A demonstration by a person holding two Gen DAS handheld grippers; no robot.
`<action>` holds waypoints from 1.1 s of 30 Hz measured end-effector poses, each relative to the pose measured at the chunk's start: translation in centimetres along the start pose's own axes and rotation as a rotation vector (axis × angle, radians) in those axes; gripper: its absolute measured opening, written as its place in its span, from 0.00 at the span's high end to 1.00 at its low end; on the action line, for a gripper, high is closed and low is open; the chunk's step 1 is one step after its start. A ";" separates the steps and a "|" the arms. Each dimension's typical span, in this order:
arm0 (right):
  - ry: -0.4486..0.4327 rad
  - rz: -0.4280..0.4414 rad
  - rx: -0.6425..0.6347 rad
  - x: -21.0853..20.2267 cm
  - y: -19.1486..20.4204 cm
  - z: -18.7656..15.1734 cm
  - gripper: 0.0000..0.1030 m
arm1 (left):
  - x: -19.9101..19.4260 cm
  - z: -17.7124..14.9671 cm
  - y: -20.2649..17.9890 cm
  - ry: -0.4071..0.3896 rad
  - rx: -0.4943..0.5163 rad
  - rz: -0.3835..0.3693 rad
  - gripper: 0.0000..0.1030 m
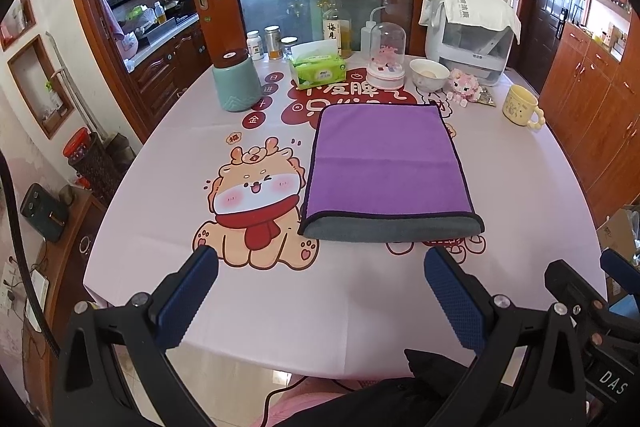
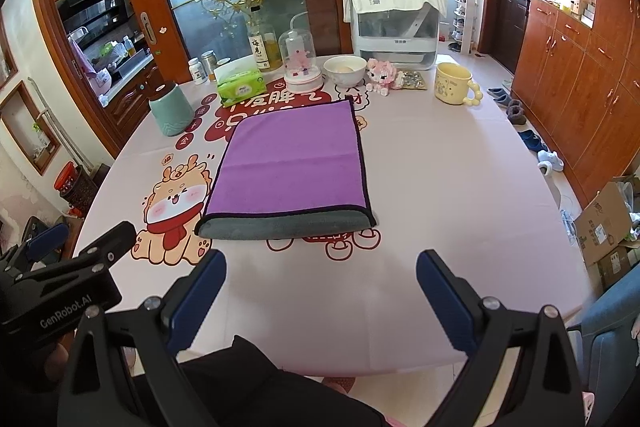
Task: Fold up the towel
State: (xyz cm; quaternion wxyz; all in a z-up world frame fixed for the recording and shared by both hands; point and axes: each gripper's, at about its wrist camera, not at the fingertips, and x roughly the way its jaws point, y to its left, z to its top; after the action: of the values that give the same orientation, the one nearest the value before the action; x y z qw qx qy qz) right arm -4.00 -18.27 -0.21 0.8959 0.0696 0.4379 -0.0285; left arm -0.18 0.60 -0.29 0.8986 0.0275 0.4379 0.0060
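Observation:
A purple towel (image 1: 384, 163) with a grey underside and dark trim lies folded flat on the pink printed tablecloth (image 1: 180, 195); its grey lower layer shows along the near edge. It also shows in the right wrist view (image 2: 292, 163). My left gripper (image 1: 320, 267) is open and empty, held above the table's near side, short of the towel. My right gripper (image 2: 320, 269) is open and empty, also near of the towel. The left gripper's body (image 2: 68, 267) shows at the left of the right wrist view.
At the table's far side stand a teal jar (image 1: 236, 83), a green tissue pack (image 1: 318, 69), bottles (image 1: 338, 27), a glass dome (image 1: 387, 57), a white bowl (image 1: 430, 73), a pink toy (image 1: 464, 87), a yellow mug (image 1: 520, 107) and a covered white appliance (image 1: 468, 35). Cardboard boxes (image 2: 604, 223) sit on the floor at right.

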 end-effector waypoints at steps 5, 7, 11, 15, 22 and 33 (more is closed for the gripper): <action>0.001 -0.002 0.001 0.0 0.1 0.0 0.06 | 0.1 -0.1 0.4 0.004 -0.006 -0.001 0.01; 0.003 -0.004 0.000 0.0 0.2 0.0 0.06 | 0.1 -0.2 0.4 0.003 -0.006 0.000 0.01; 0.003 -0.008 -0.001 0.0 0.3 -0.1 0.06 | 0.1 -0.3 0.5 0.005 -0.009 0.001 0.01; 0.003 -0.008 -0.002 0.0 0.3 -0.1 0.06 | 0.2 -0.4 0.6 0.005 -0.009 0.002 0.01; 0.006 -0.008 -0.002 0.0 0.3 -0.1 0.06 | 0.2 -0.6 0.8 0.008 -0.011 -0.006 0.01; 0.006 -0.011 -0.019 0.1 0.2 -0.2 0.07 | 0.2 -0.5 1.1 0.026 -0.008 0.000 0.01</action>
State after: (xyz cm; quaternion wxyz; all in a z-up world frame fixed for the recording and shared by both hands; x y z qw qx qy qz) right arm -4.08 -18.01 -0.43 0.8949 0.0586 0.4415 -0.0291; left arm -0.46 1.77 -0.71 0.8929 0.0240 0.4496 0.0080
